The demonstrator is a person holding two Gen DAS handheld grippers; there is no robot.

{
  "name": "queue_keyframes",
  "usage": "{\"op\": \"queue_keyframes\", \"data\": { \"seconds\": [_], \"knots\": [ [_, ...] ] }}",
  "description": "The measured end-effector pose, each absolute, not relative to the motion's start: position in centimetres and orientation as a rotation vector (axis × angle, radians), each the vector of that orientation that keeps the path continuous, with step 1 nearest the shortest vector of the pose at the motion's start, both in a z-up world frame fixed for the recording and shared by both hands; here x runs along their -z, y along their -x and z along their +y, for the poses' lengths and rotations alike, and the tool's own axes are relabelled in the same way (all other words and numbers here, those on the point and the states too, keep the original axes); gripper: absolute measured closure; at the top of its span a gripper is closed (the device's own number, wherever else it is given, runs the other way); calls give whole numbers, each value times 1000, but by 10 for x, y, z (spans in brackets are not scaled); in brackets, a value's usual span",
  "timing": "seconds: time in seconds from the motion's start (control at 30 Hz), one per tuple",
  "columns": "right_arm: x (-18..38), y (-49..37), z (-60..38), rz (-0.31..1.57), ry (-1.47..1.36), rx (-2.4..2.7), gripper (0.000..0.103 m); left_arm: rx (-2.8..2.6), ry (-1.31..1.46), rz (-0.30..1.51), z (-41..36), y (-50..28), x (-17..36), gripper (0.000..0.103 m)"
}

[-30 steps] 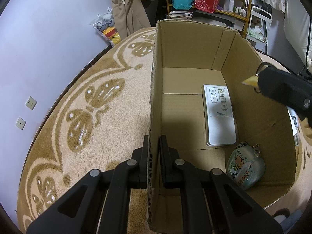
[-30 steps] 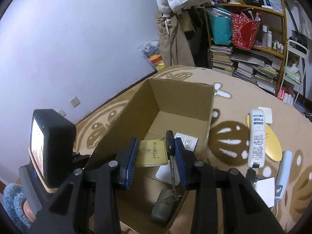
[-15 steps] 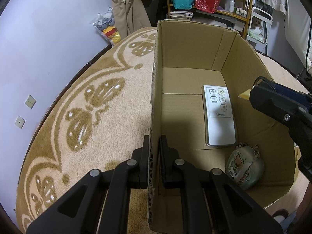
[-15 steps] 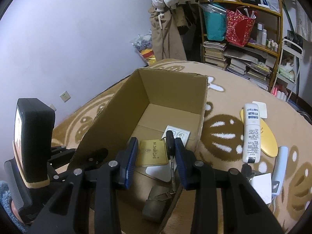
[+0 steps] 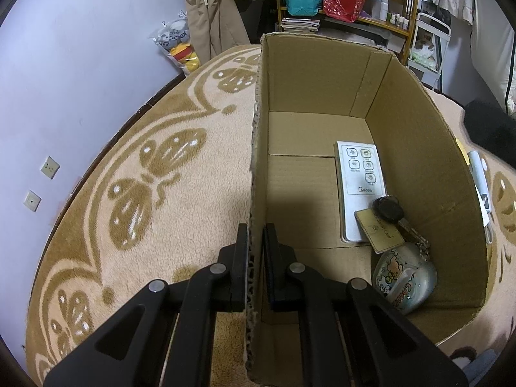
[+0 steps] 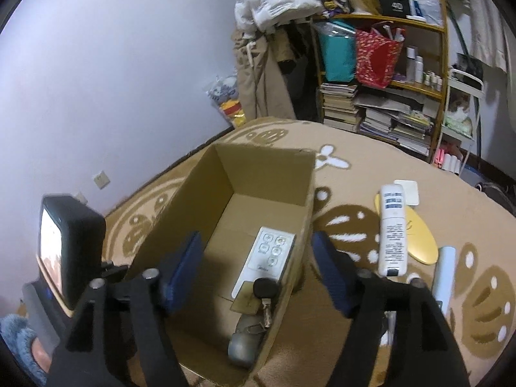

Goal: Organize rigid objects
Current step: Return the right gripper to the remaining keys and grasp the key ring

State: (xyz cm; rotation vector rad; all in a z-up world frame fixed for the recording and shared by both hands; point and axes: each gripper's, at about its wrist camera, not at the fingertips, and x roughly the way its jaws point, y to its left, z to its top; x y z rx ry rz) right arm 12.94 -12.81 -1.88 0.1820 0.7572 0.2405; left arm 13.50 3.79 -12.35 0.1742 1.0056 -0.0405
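Observation:
An open cardboard box (image 5: 419, 148) (image 6: 264, 167) stands on the patterned rug. My left gripper (image 5: 255, 251) is shut on the box's left wall. Inside lie a white remote (image 5: 359, 190) (image 6: 266, 258), a gold card with a black key (image 5: 382, 225) (image 6: 258, 293) resting across the remote's near end, and a round cartoon-printed case (image 5: 403, 277) (image 6: 245, 338). My right gripper (image 6: 256, 274) hovers above the box, its jaws opening wide with nothing between them; the card and key lie below on the box floor.
On the rug right of the box lie a white tube (image 6: 391, 229), a yellow oval item (image 6: 419, 235), a white square (image 6: 408, 190) and a pale blue stick (image 6: 443, 274). A crowded bookshelf (image 6: 380, 64) stands at the back. The other hand's device (image 6: 69, 245) is at left.
My right gripper opened and the gold card with the key dropped into the box, onto the remote's near end. The right gripper rose and left the left wrist view. The left gripper kept still.

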Motion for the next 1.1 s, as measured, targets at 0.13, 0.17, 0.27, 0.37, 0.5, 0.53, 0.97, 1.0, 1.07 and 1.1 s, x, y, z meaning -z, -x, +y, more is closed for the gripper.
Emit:
{"op": "queue_keyframes", "data": {
  "seconds": [0.13, 0.17, 0.27, 0.37, 0.5, 0.53, 0.97, 1.0, 1.07, 1.1],
  "knots": [
    [9, -128, -146, 734, -202, -182, 12, 42, -169, 1008, 37, -135, 123, 94],
    [9, -127, -150, 731, -205, -171, 11, 41, -168, 1008, 37, -135, 123, 94],
    [10, -128, -164, 735, -216, -127, 10, 42, -169, 1008, 37, -135, 123, 94],
    [15, -131, -179, 747, -237, -79, 10, 42, -167, 1008, 37, -135, 123, 94],
    [23, -132, -198, 765, -264, -36, 10, 41, -169, 1008, 37, -135, 123, 94],
    [26, -133, -203, 777, -277, -28, 10, 42, -169, 1008, 37, -135, 123, 94],
    [78, -141, -238, 976, -435, -4, 10, 42, -168, 1008, 37, -135, 123, 94],
    [80, -141, -238, 986, -447, -9, 10, 42, -168, 1008, 37, -135, 123, 94],
    [85, -142, -238, 1011, -475, -29, 12, 42, -168, 1008, 37, -135, 123, 94],
    [88, -143, -239, 1021, -489, -37, 15, 42, -168, 1008, 37, -135, 123, 93]
  ]
}}
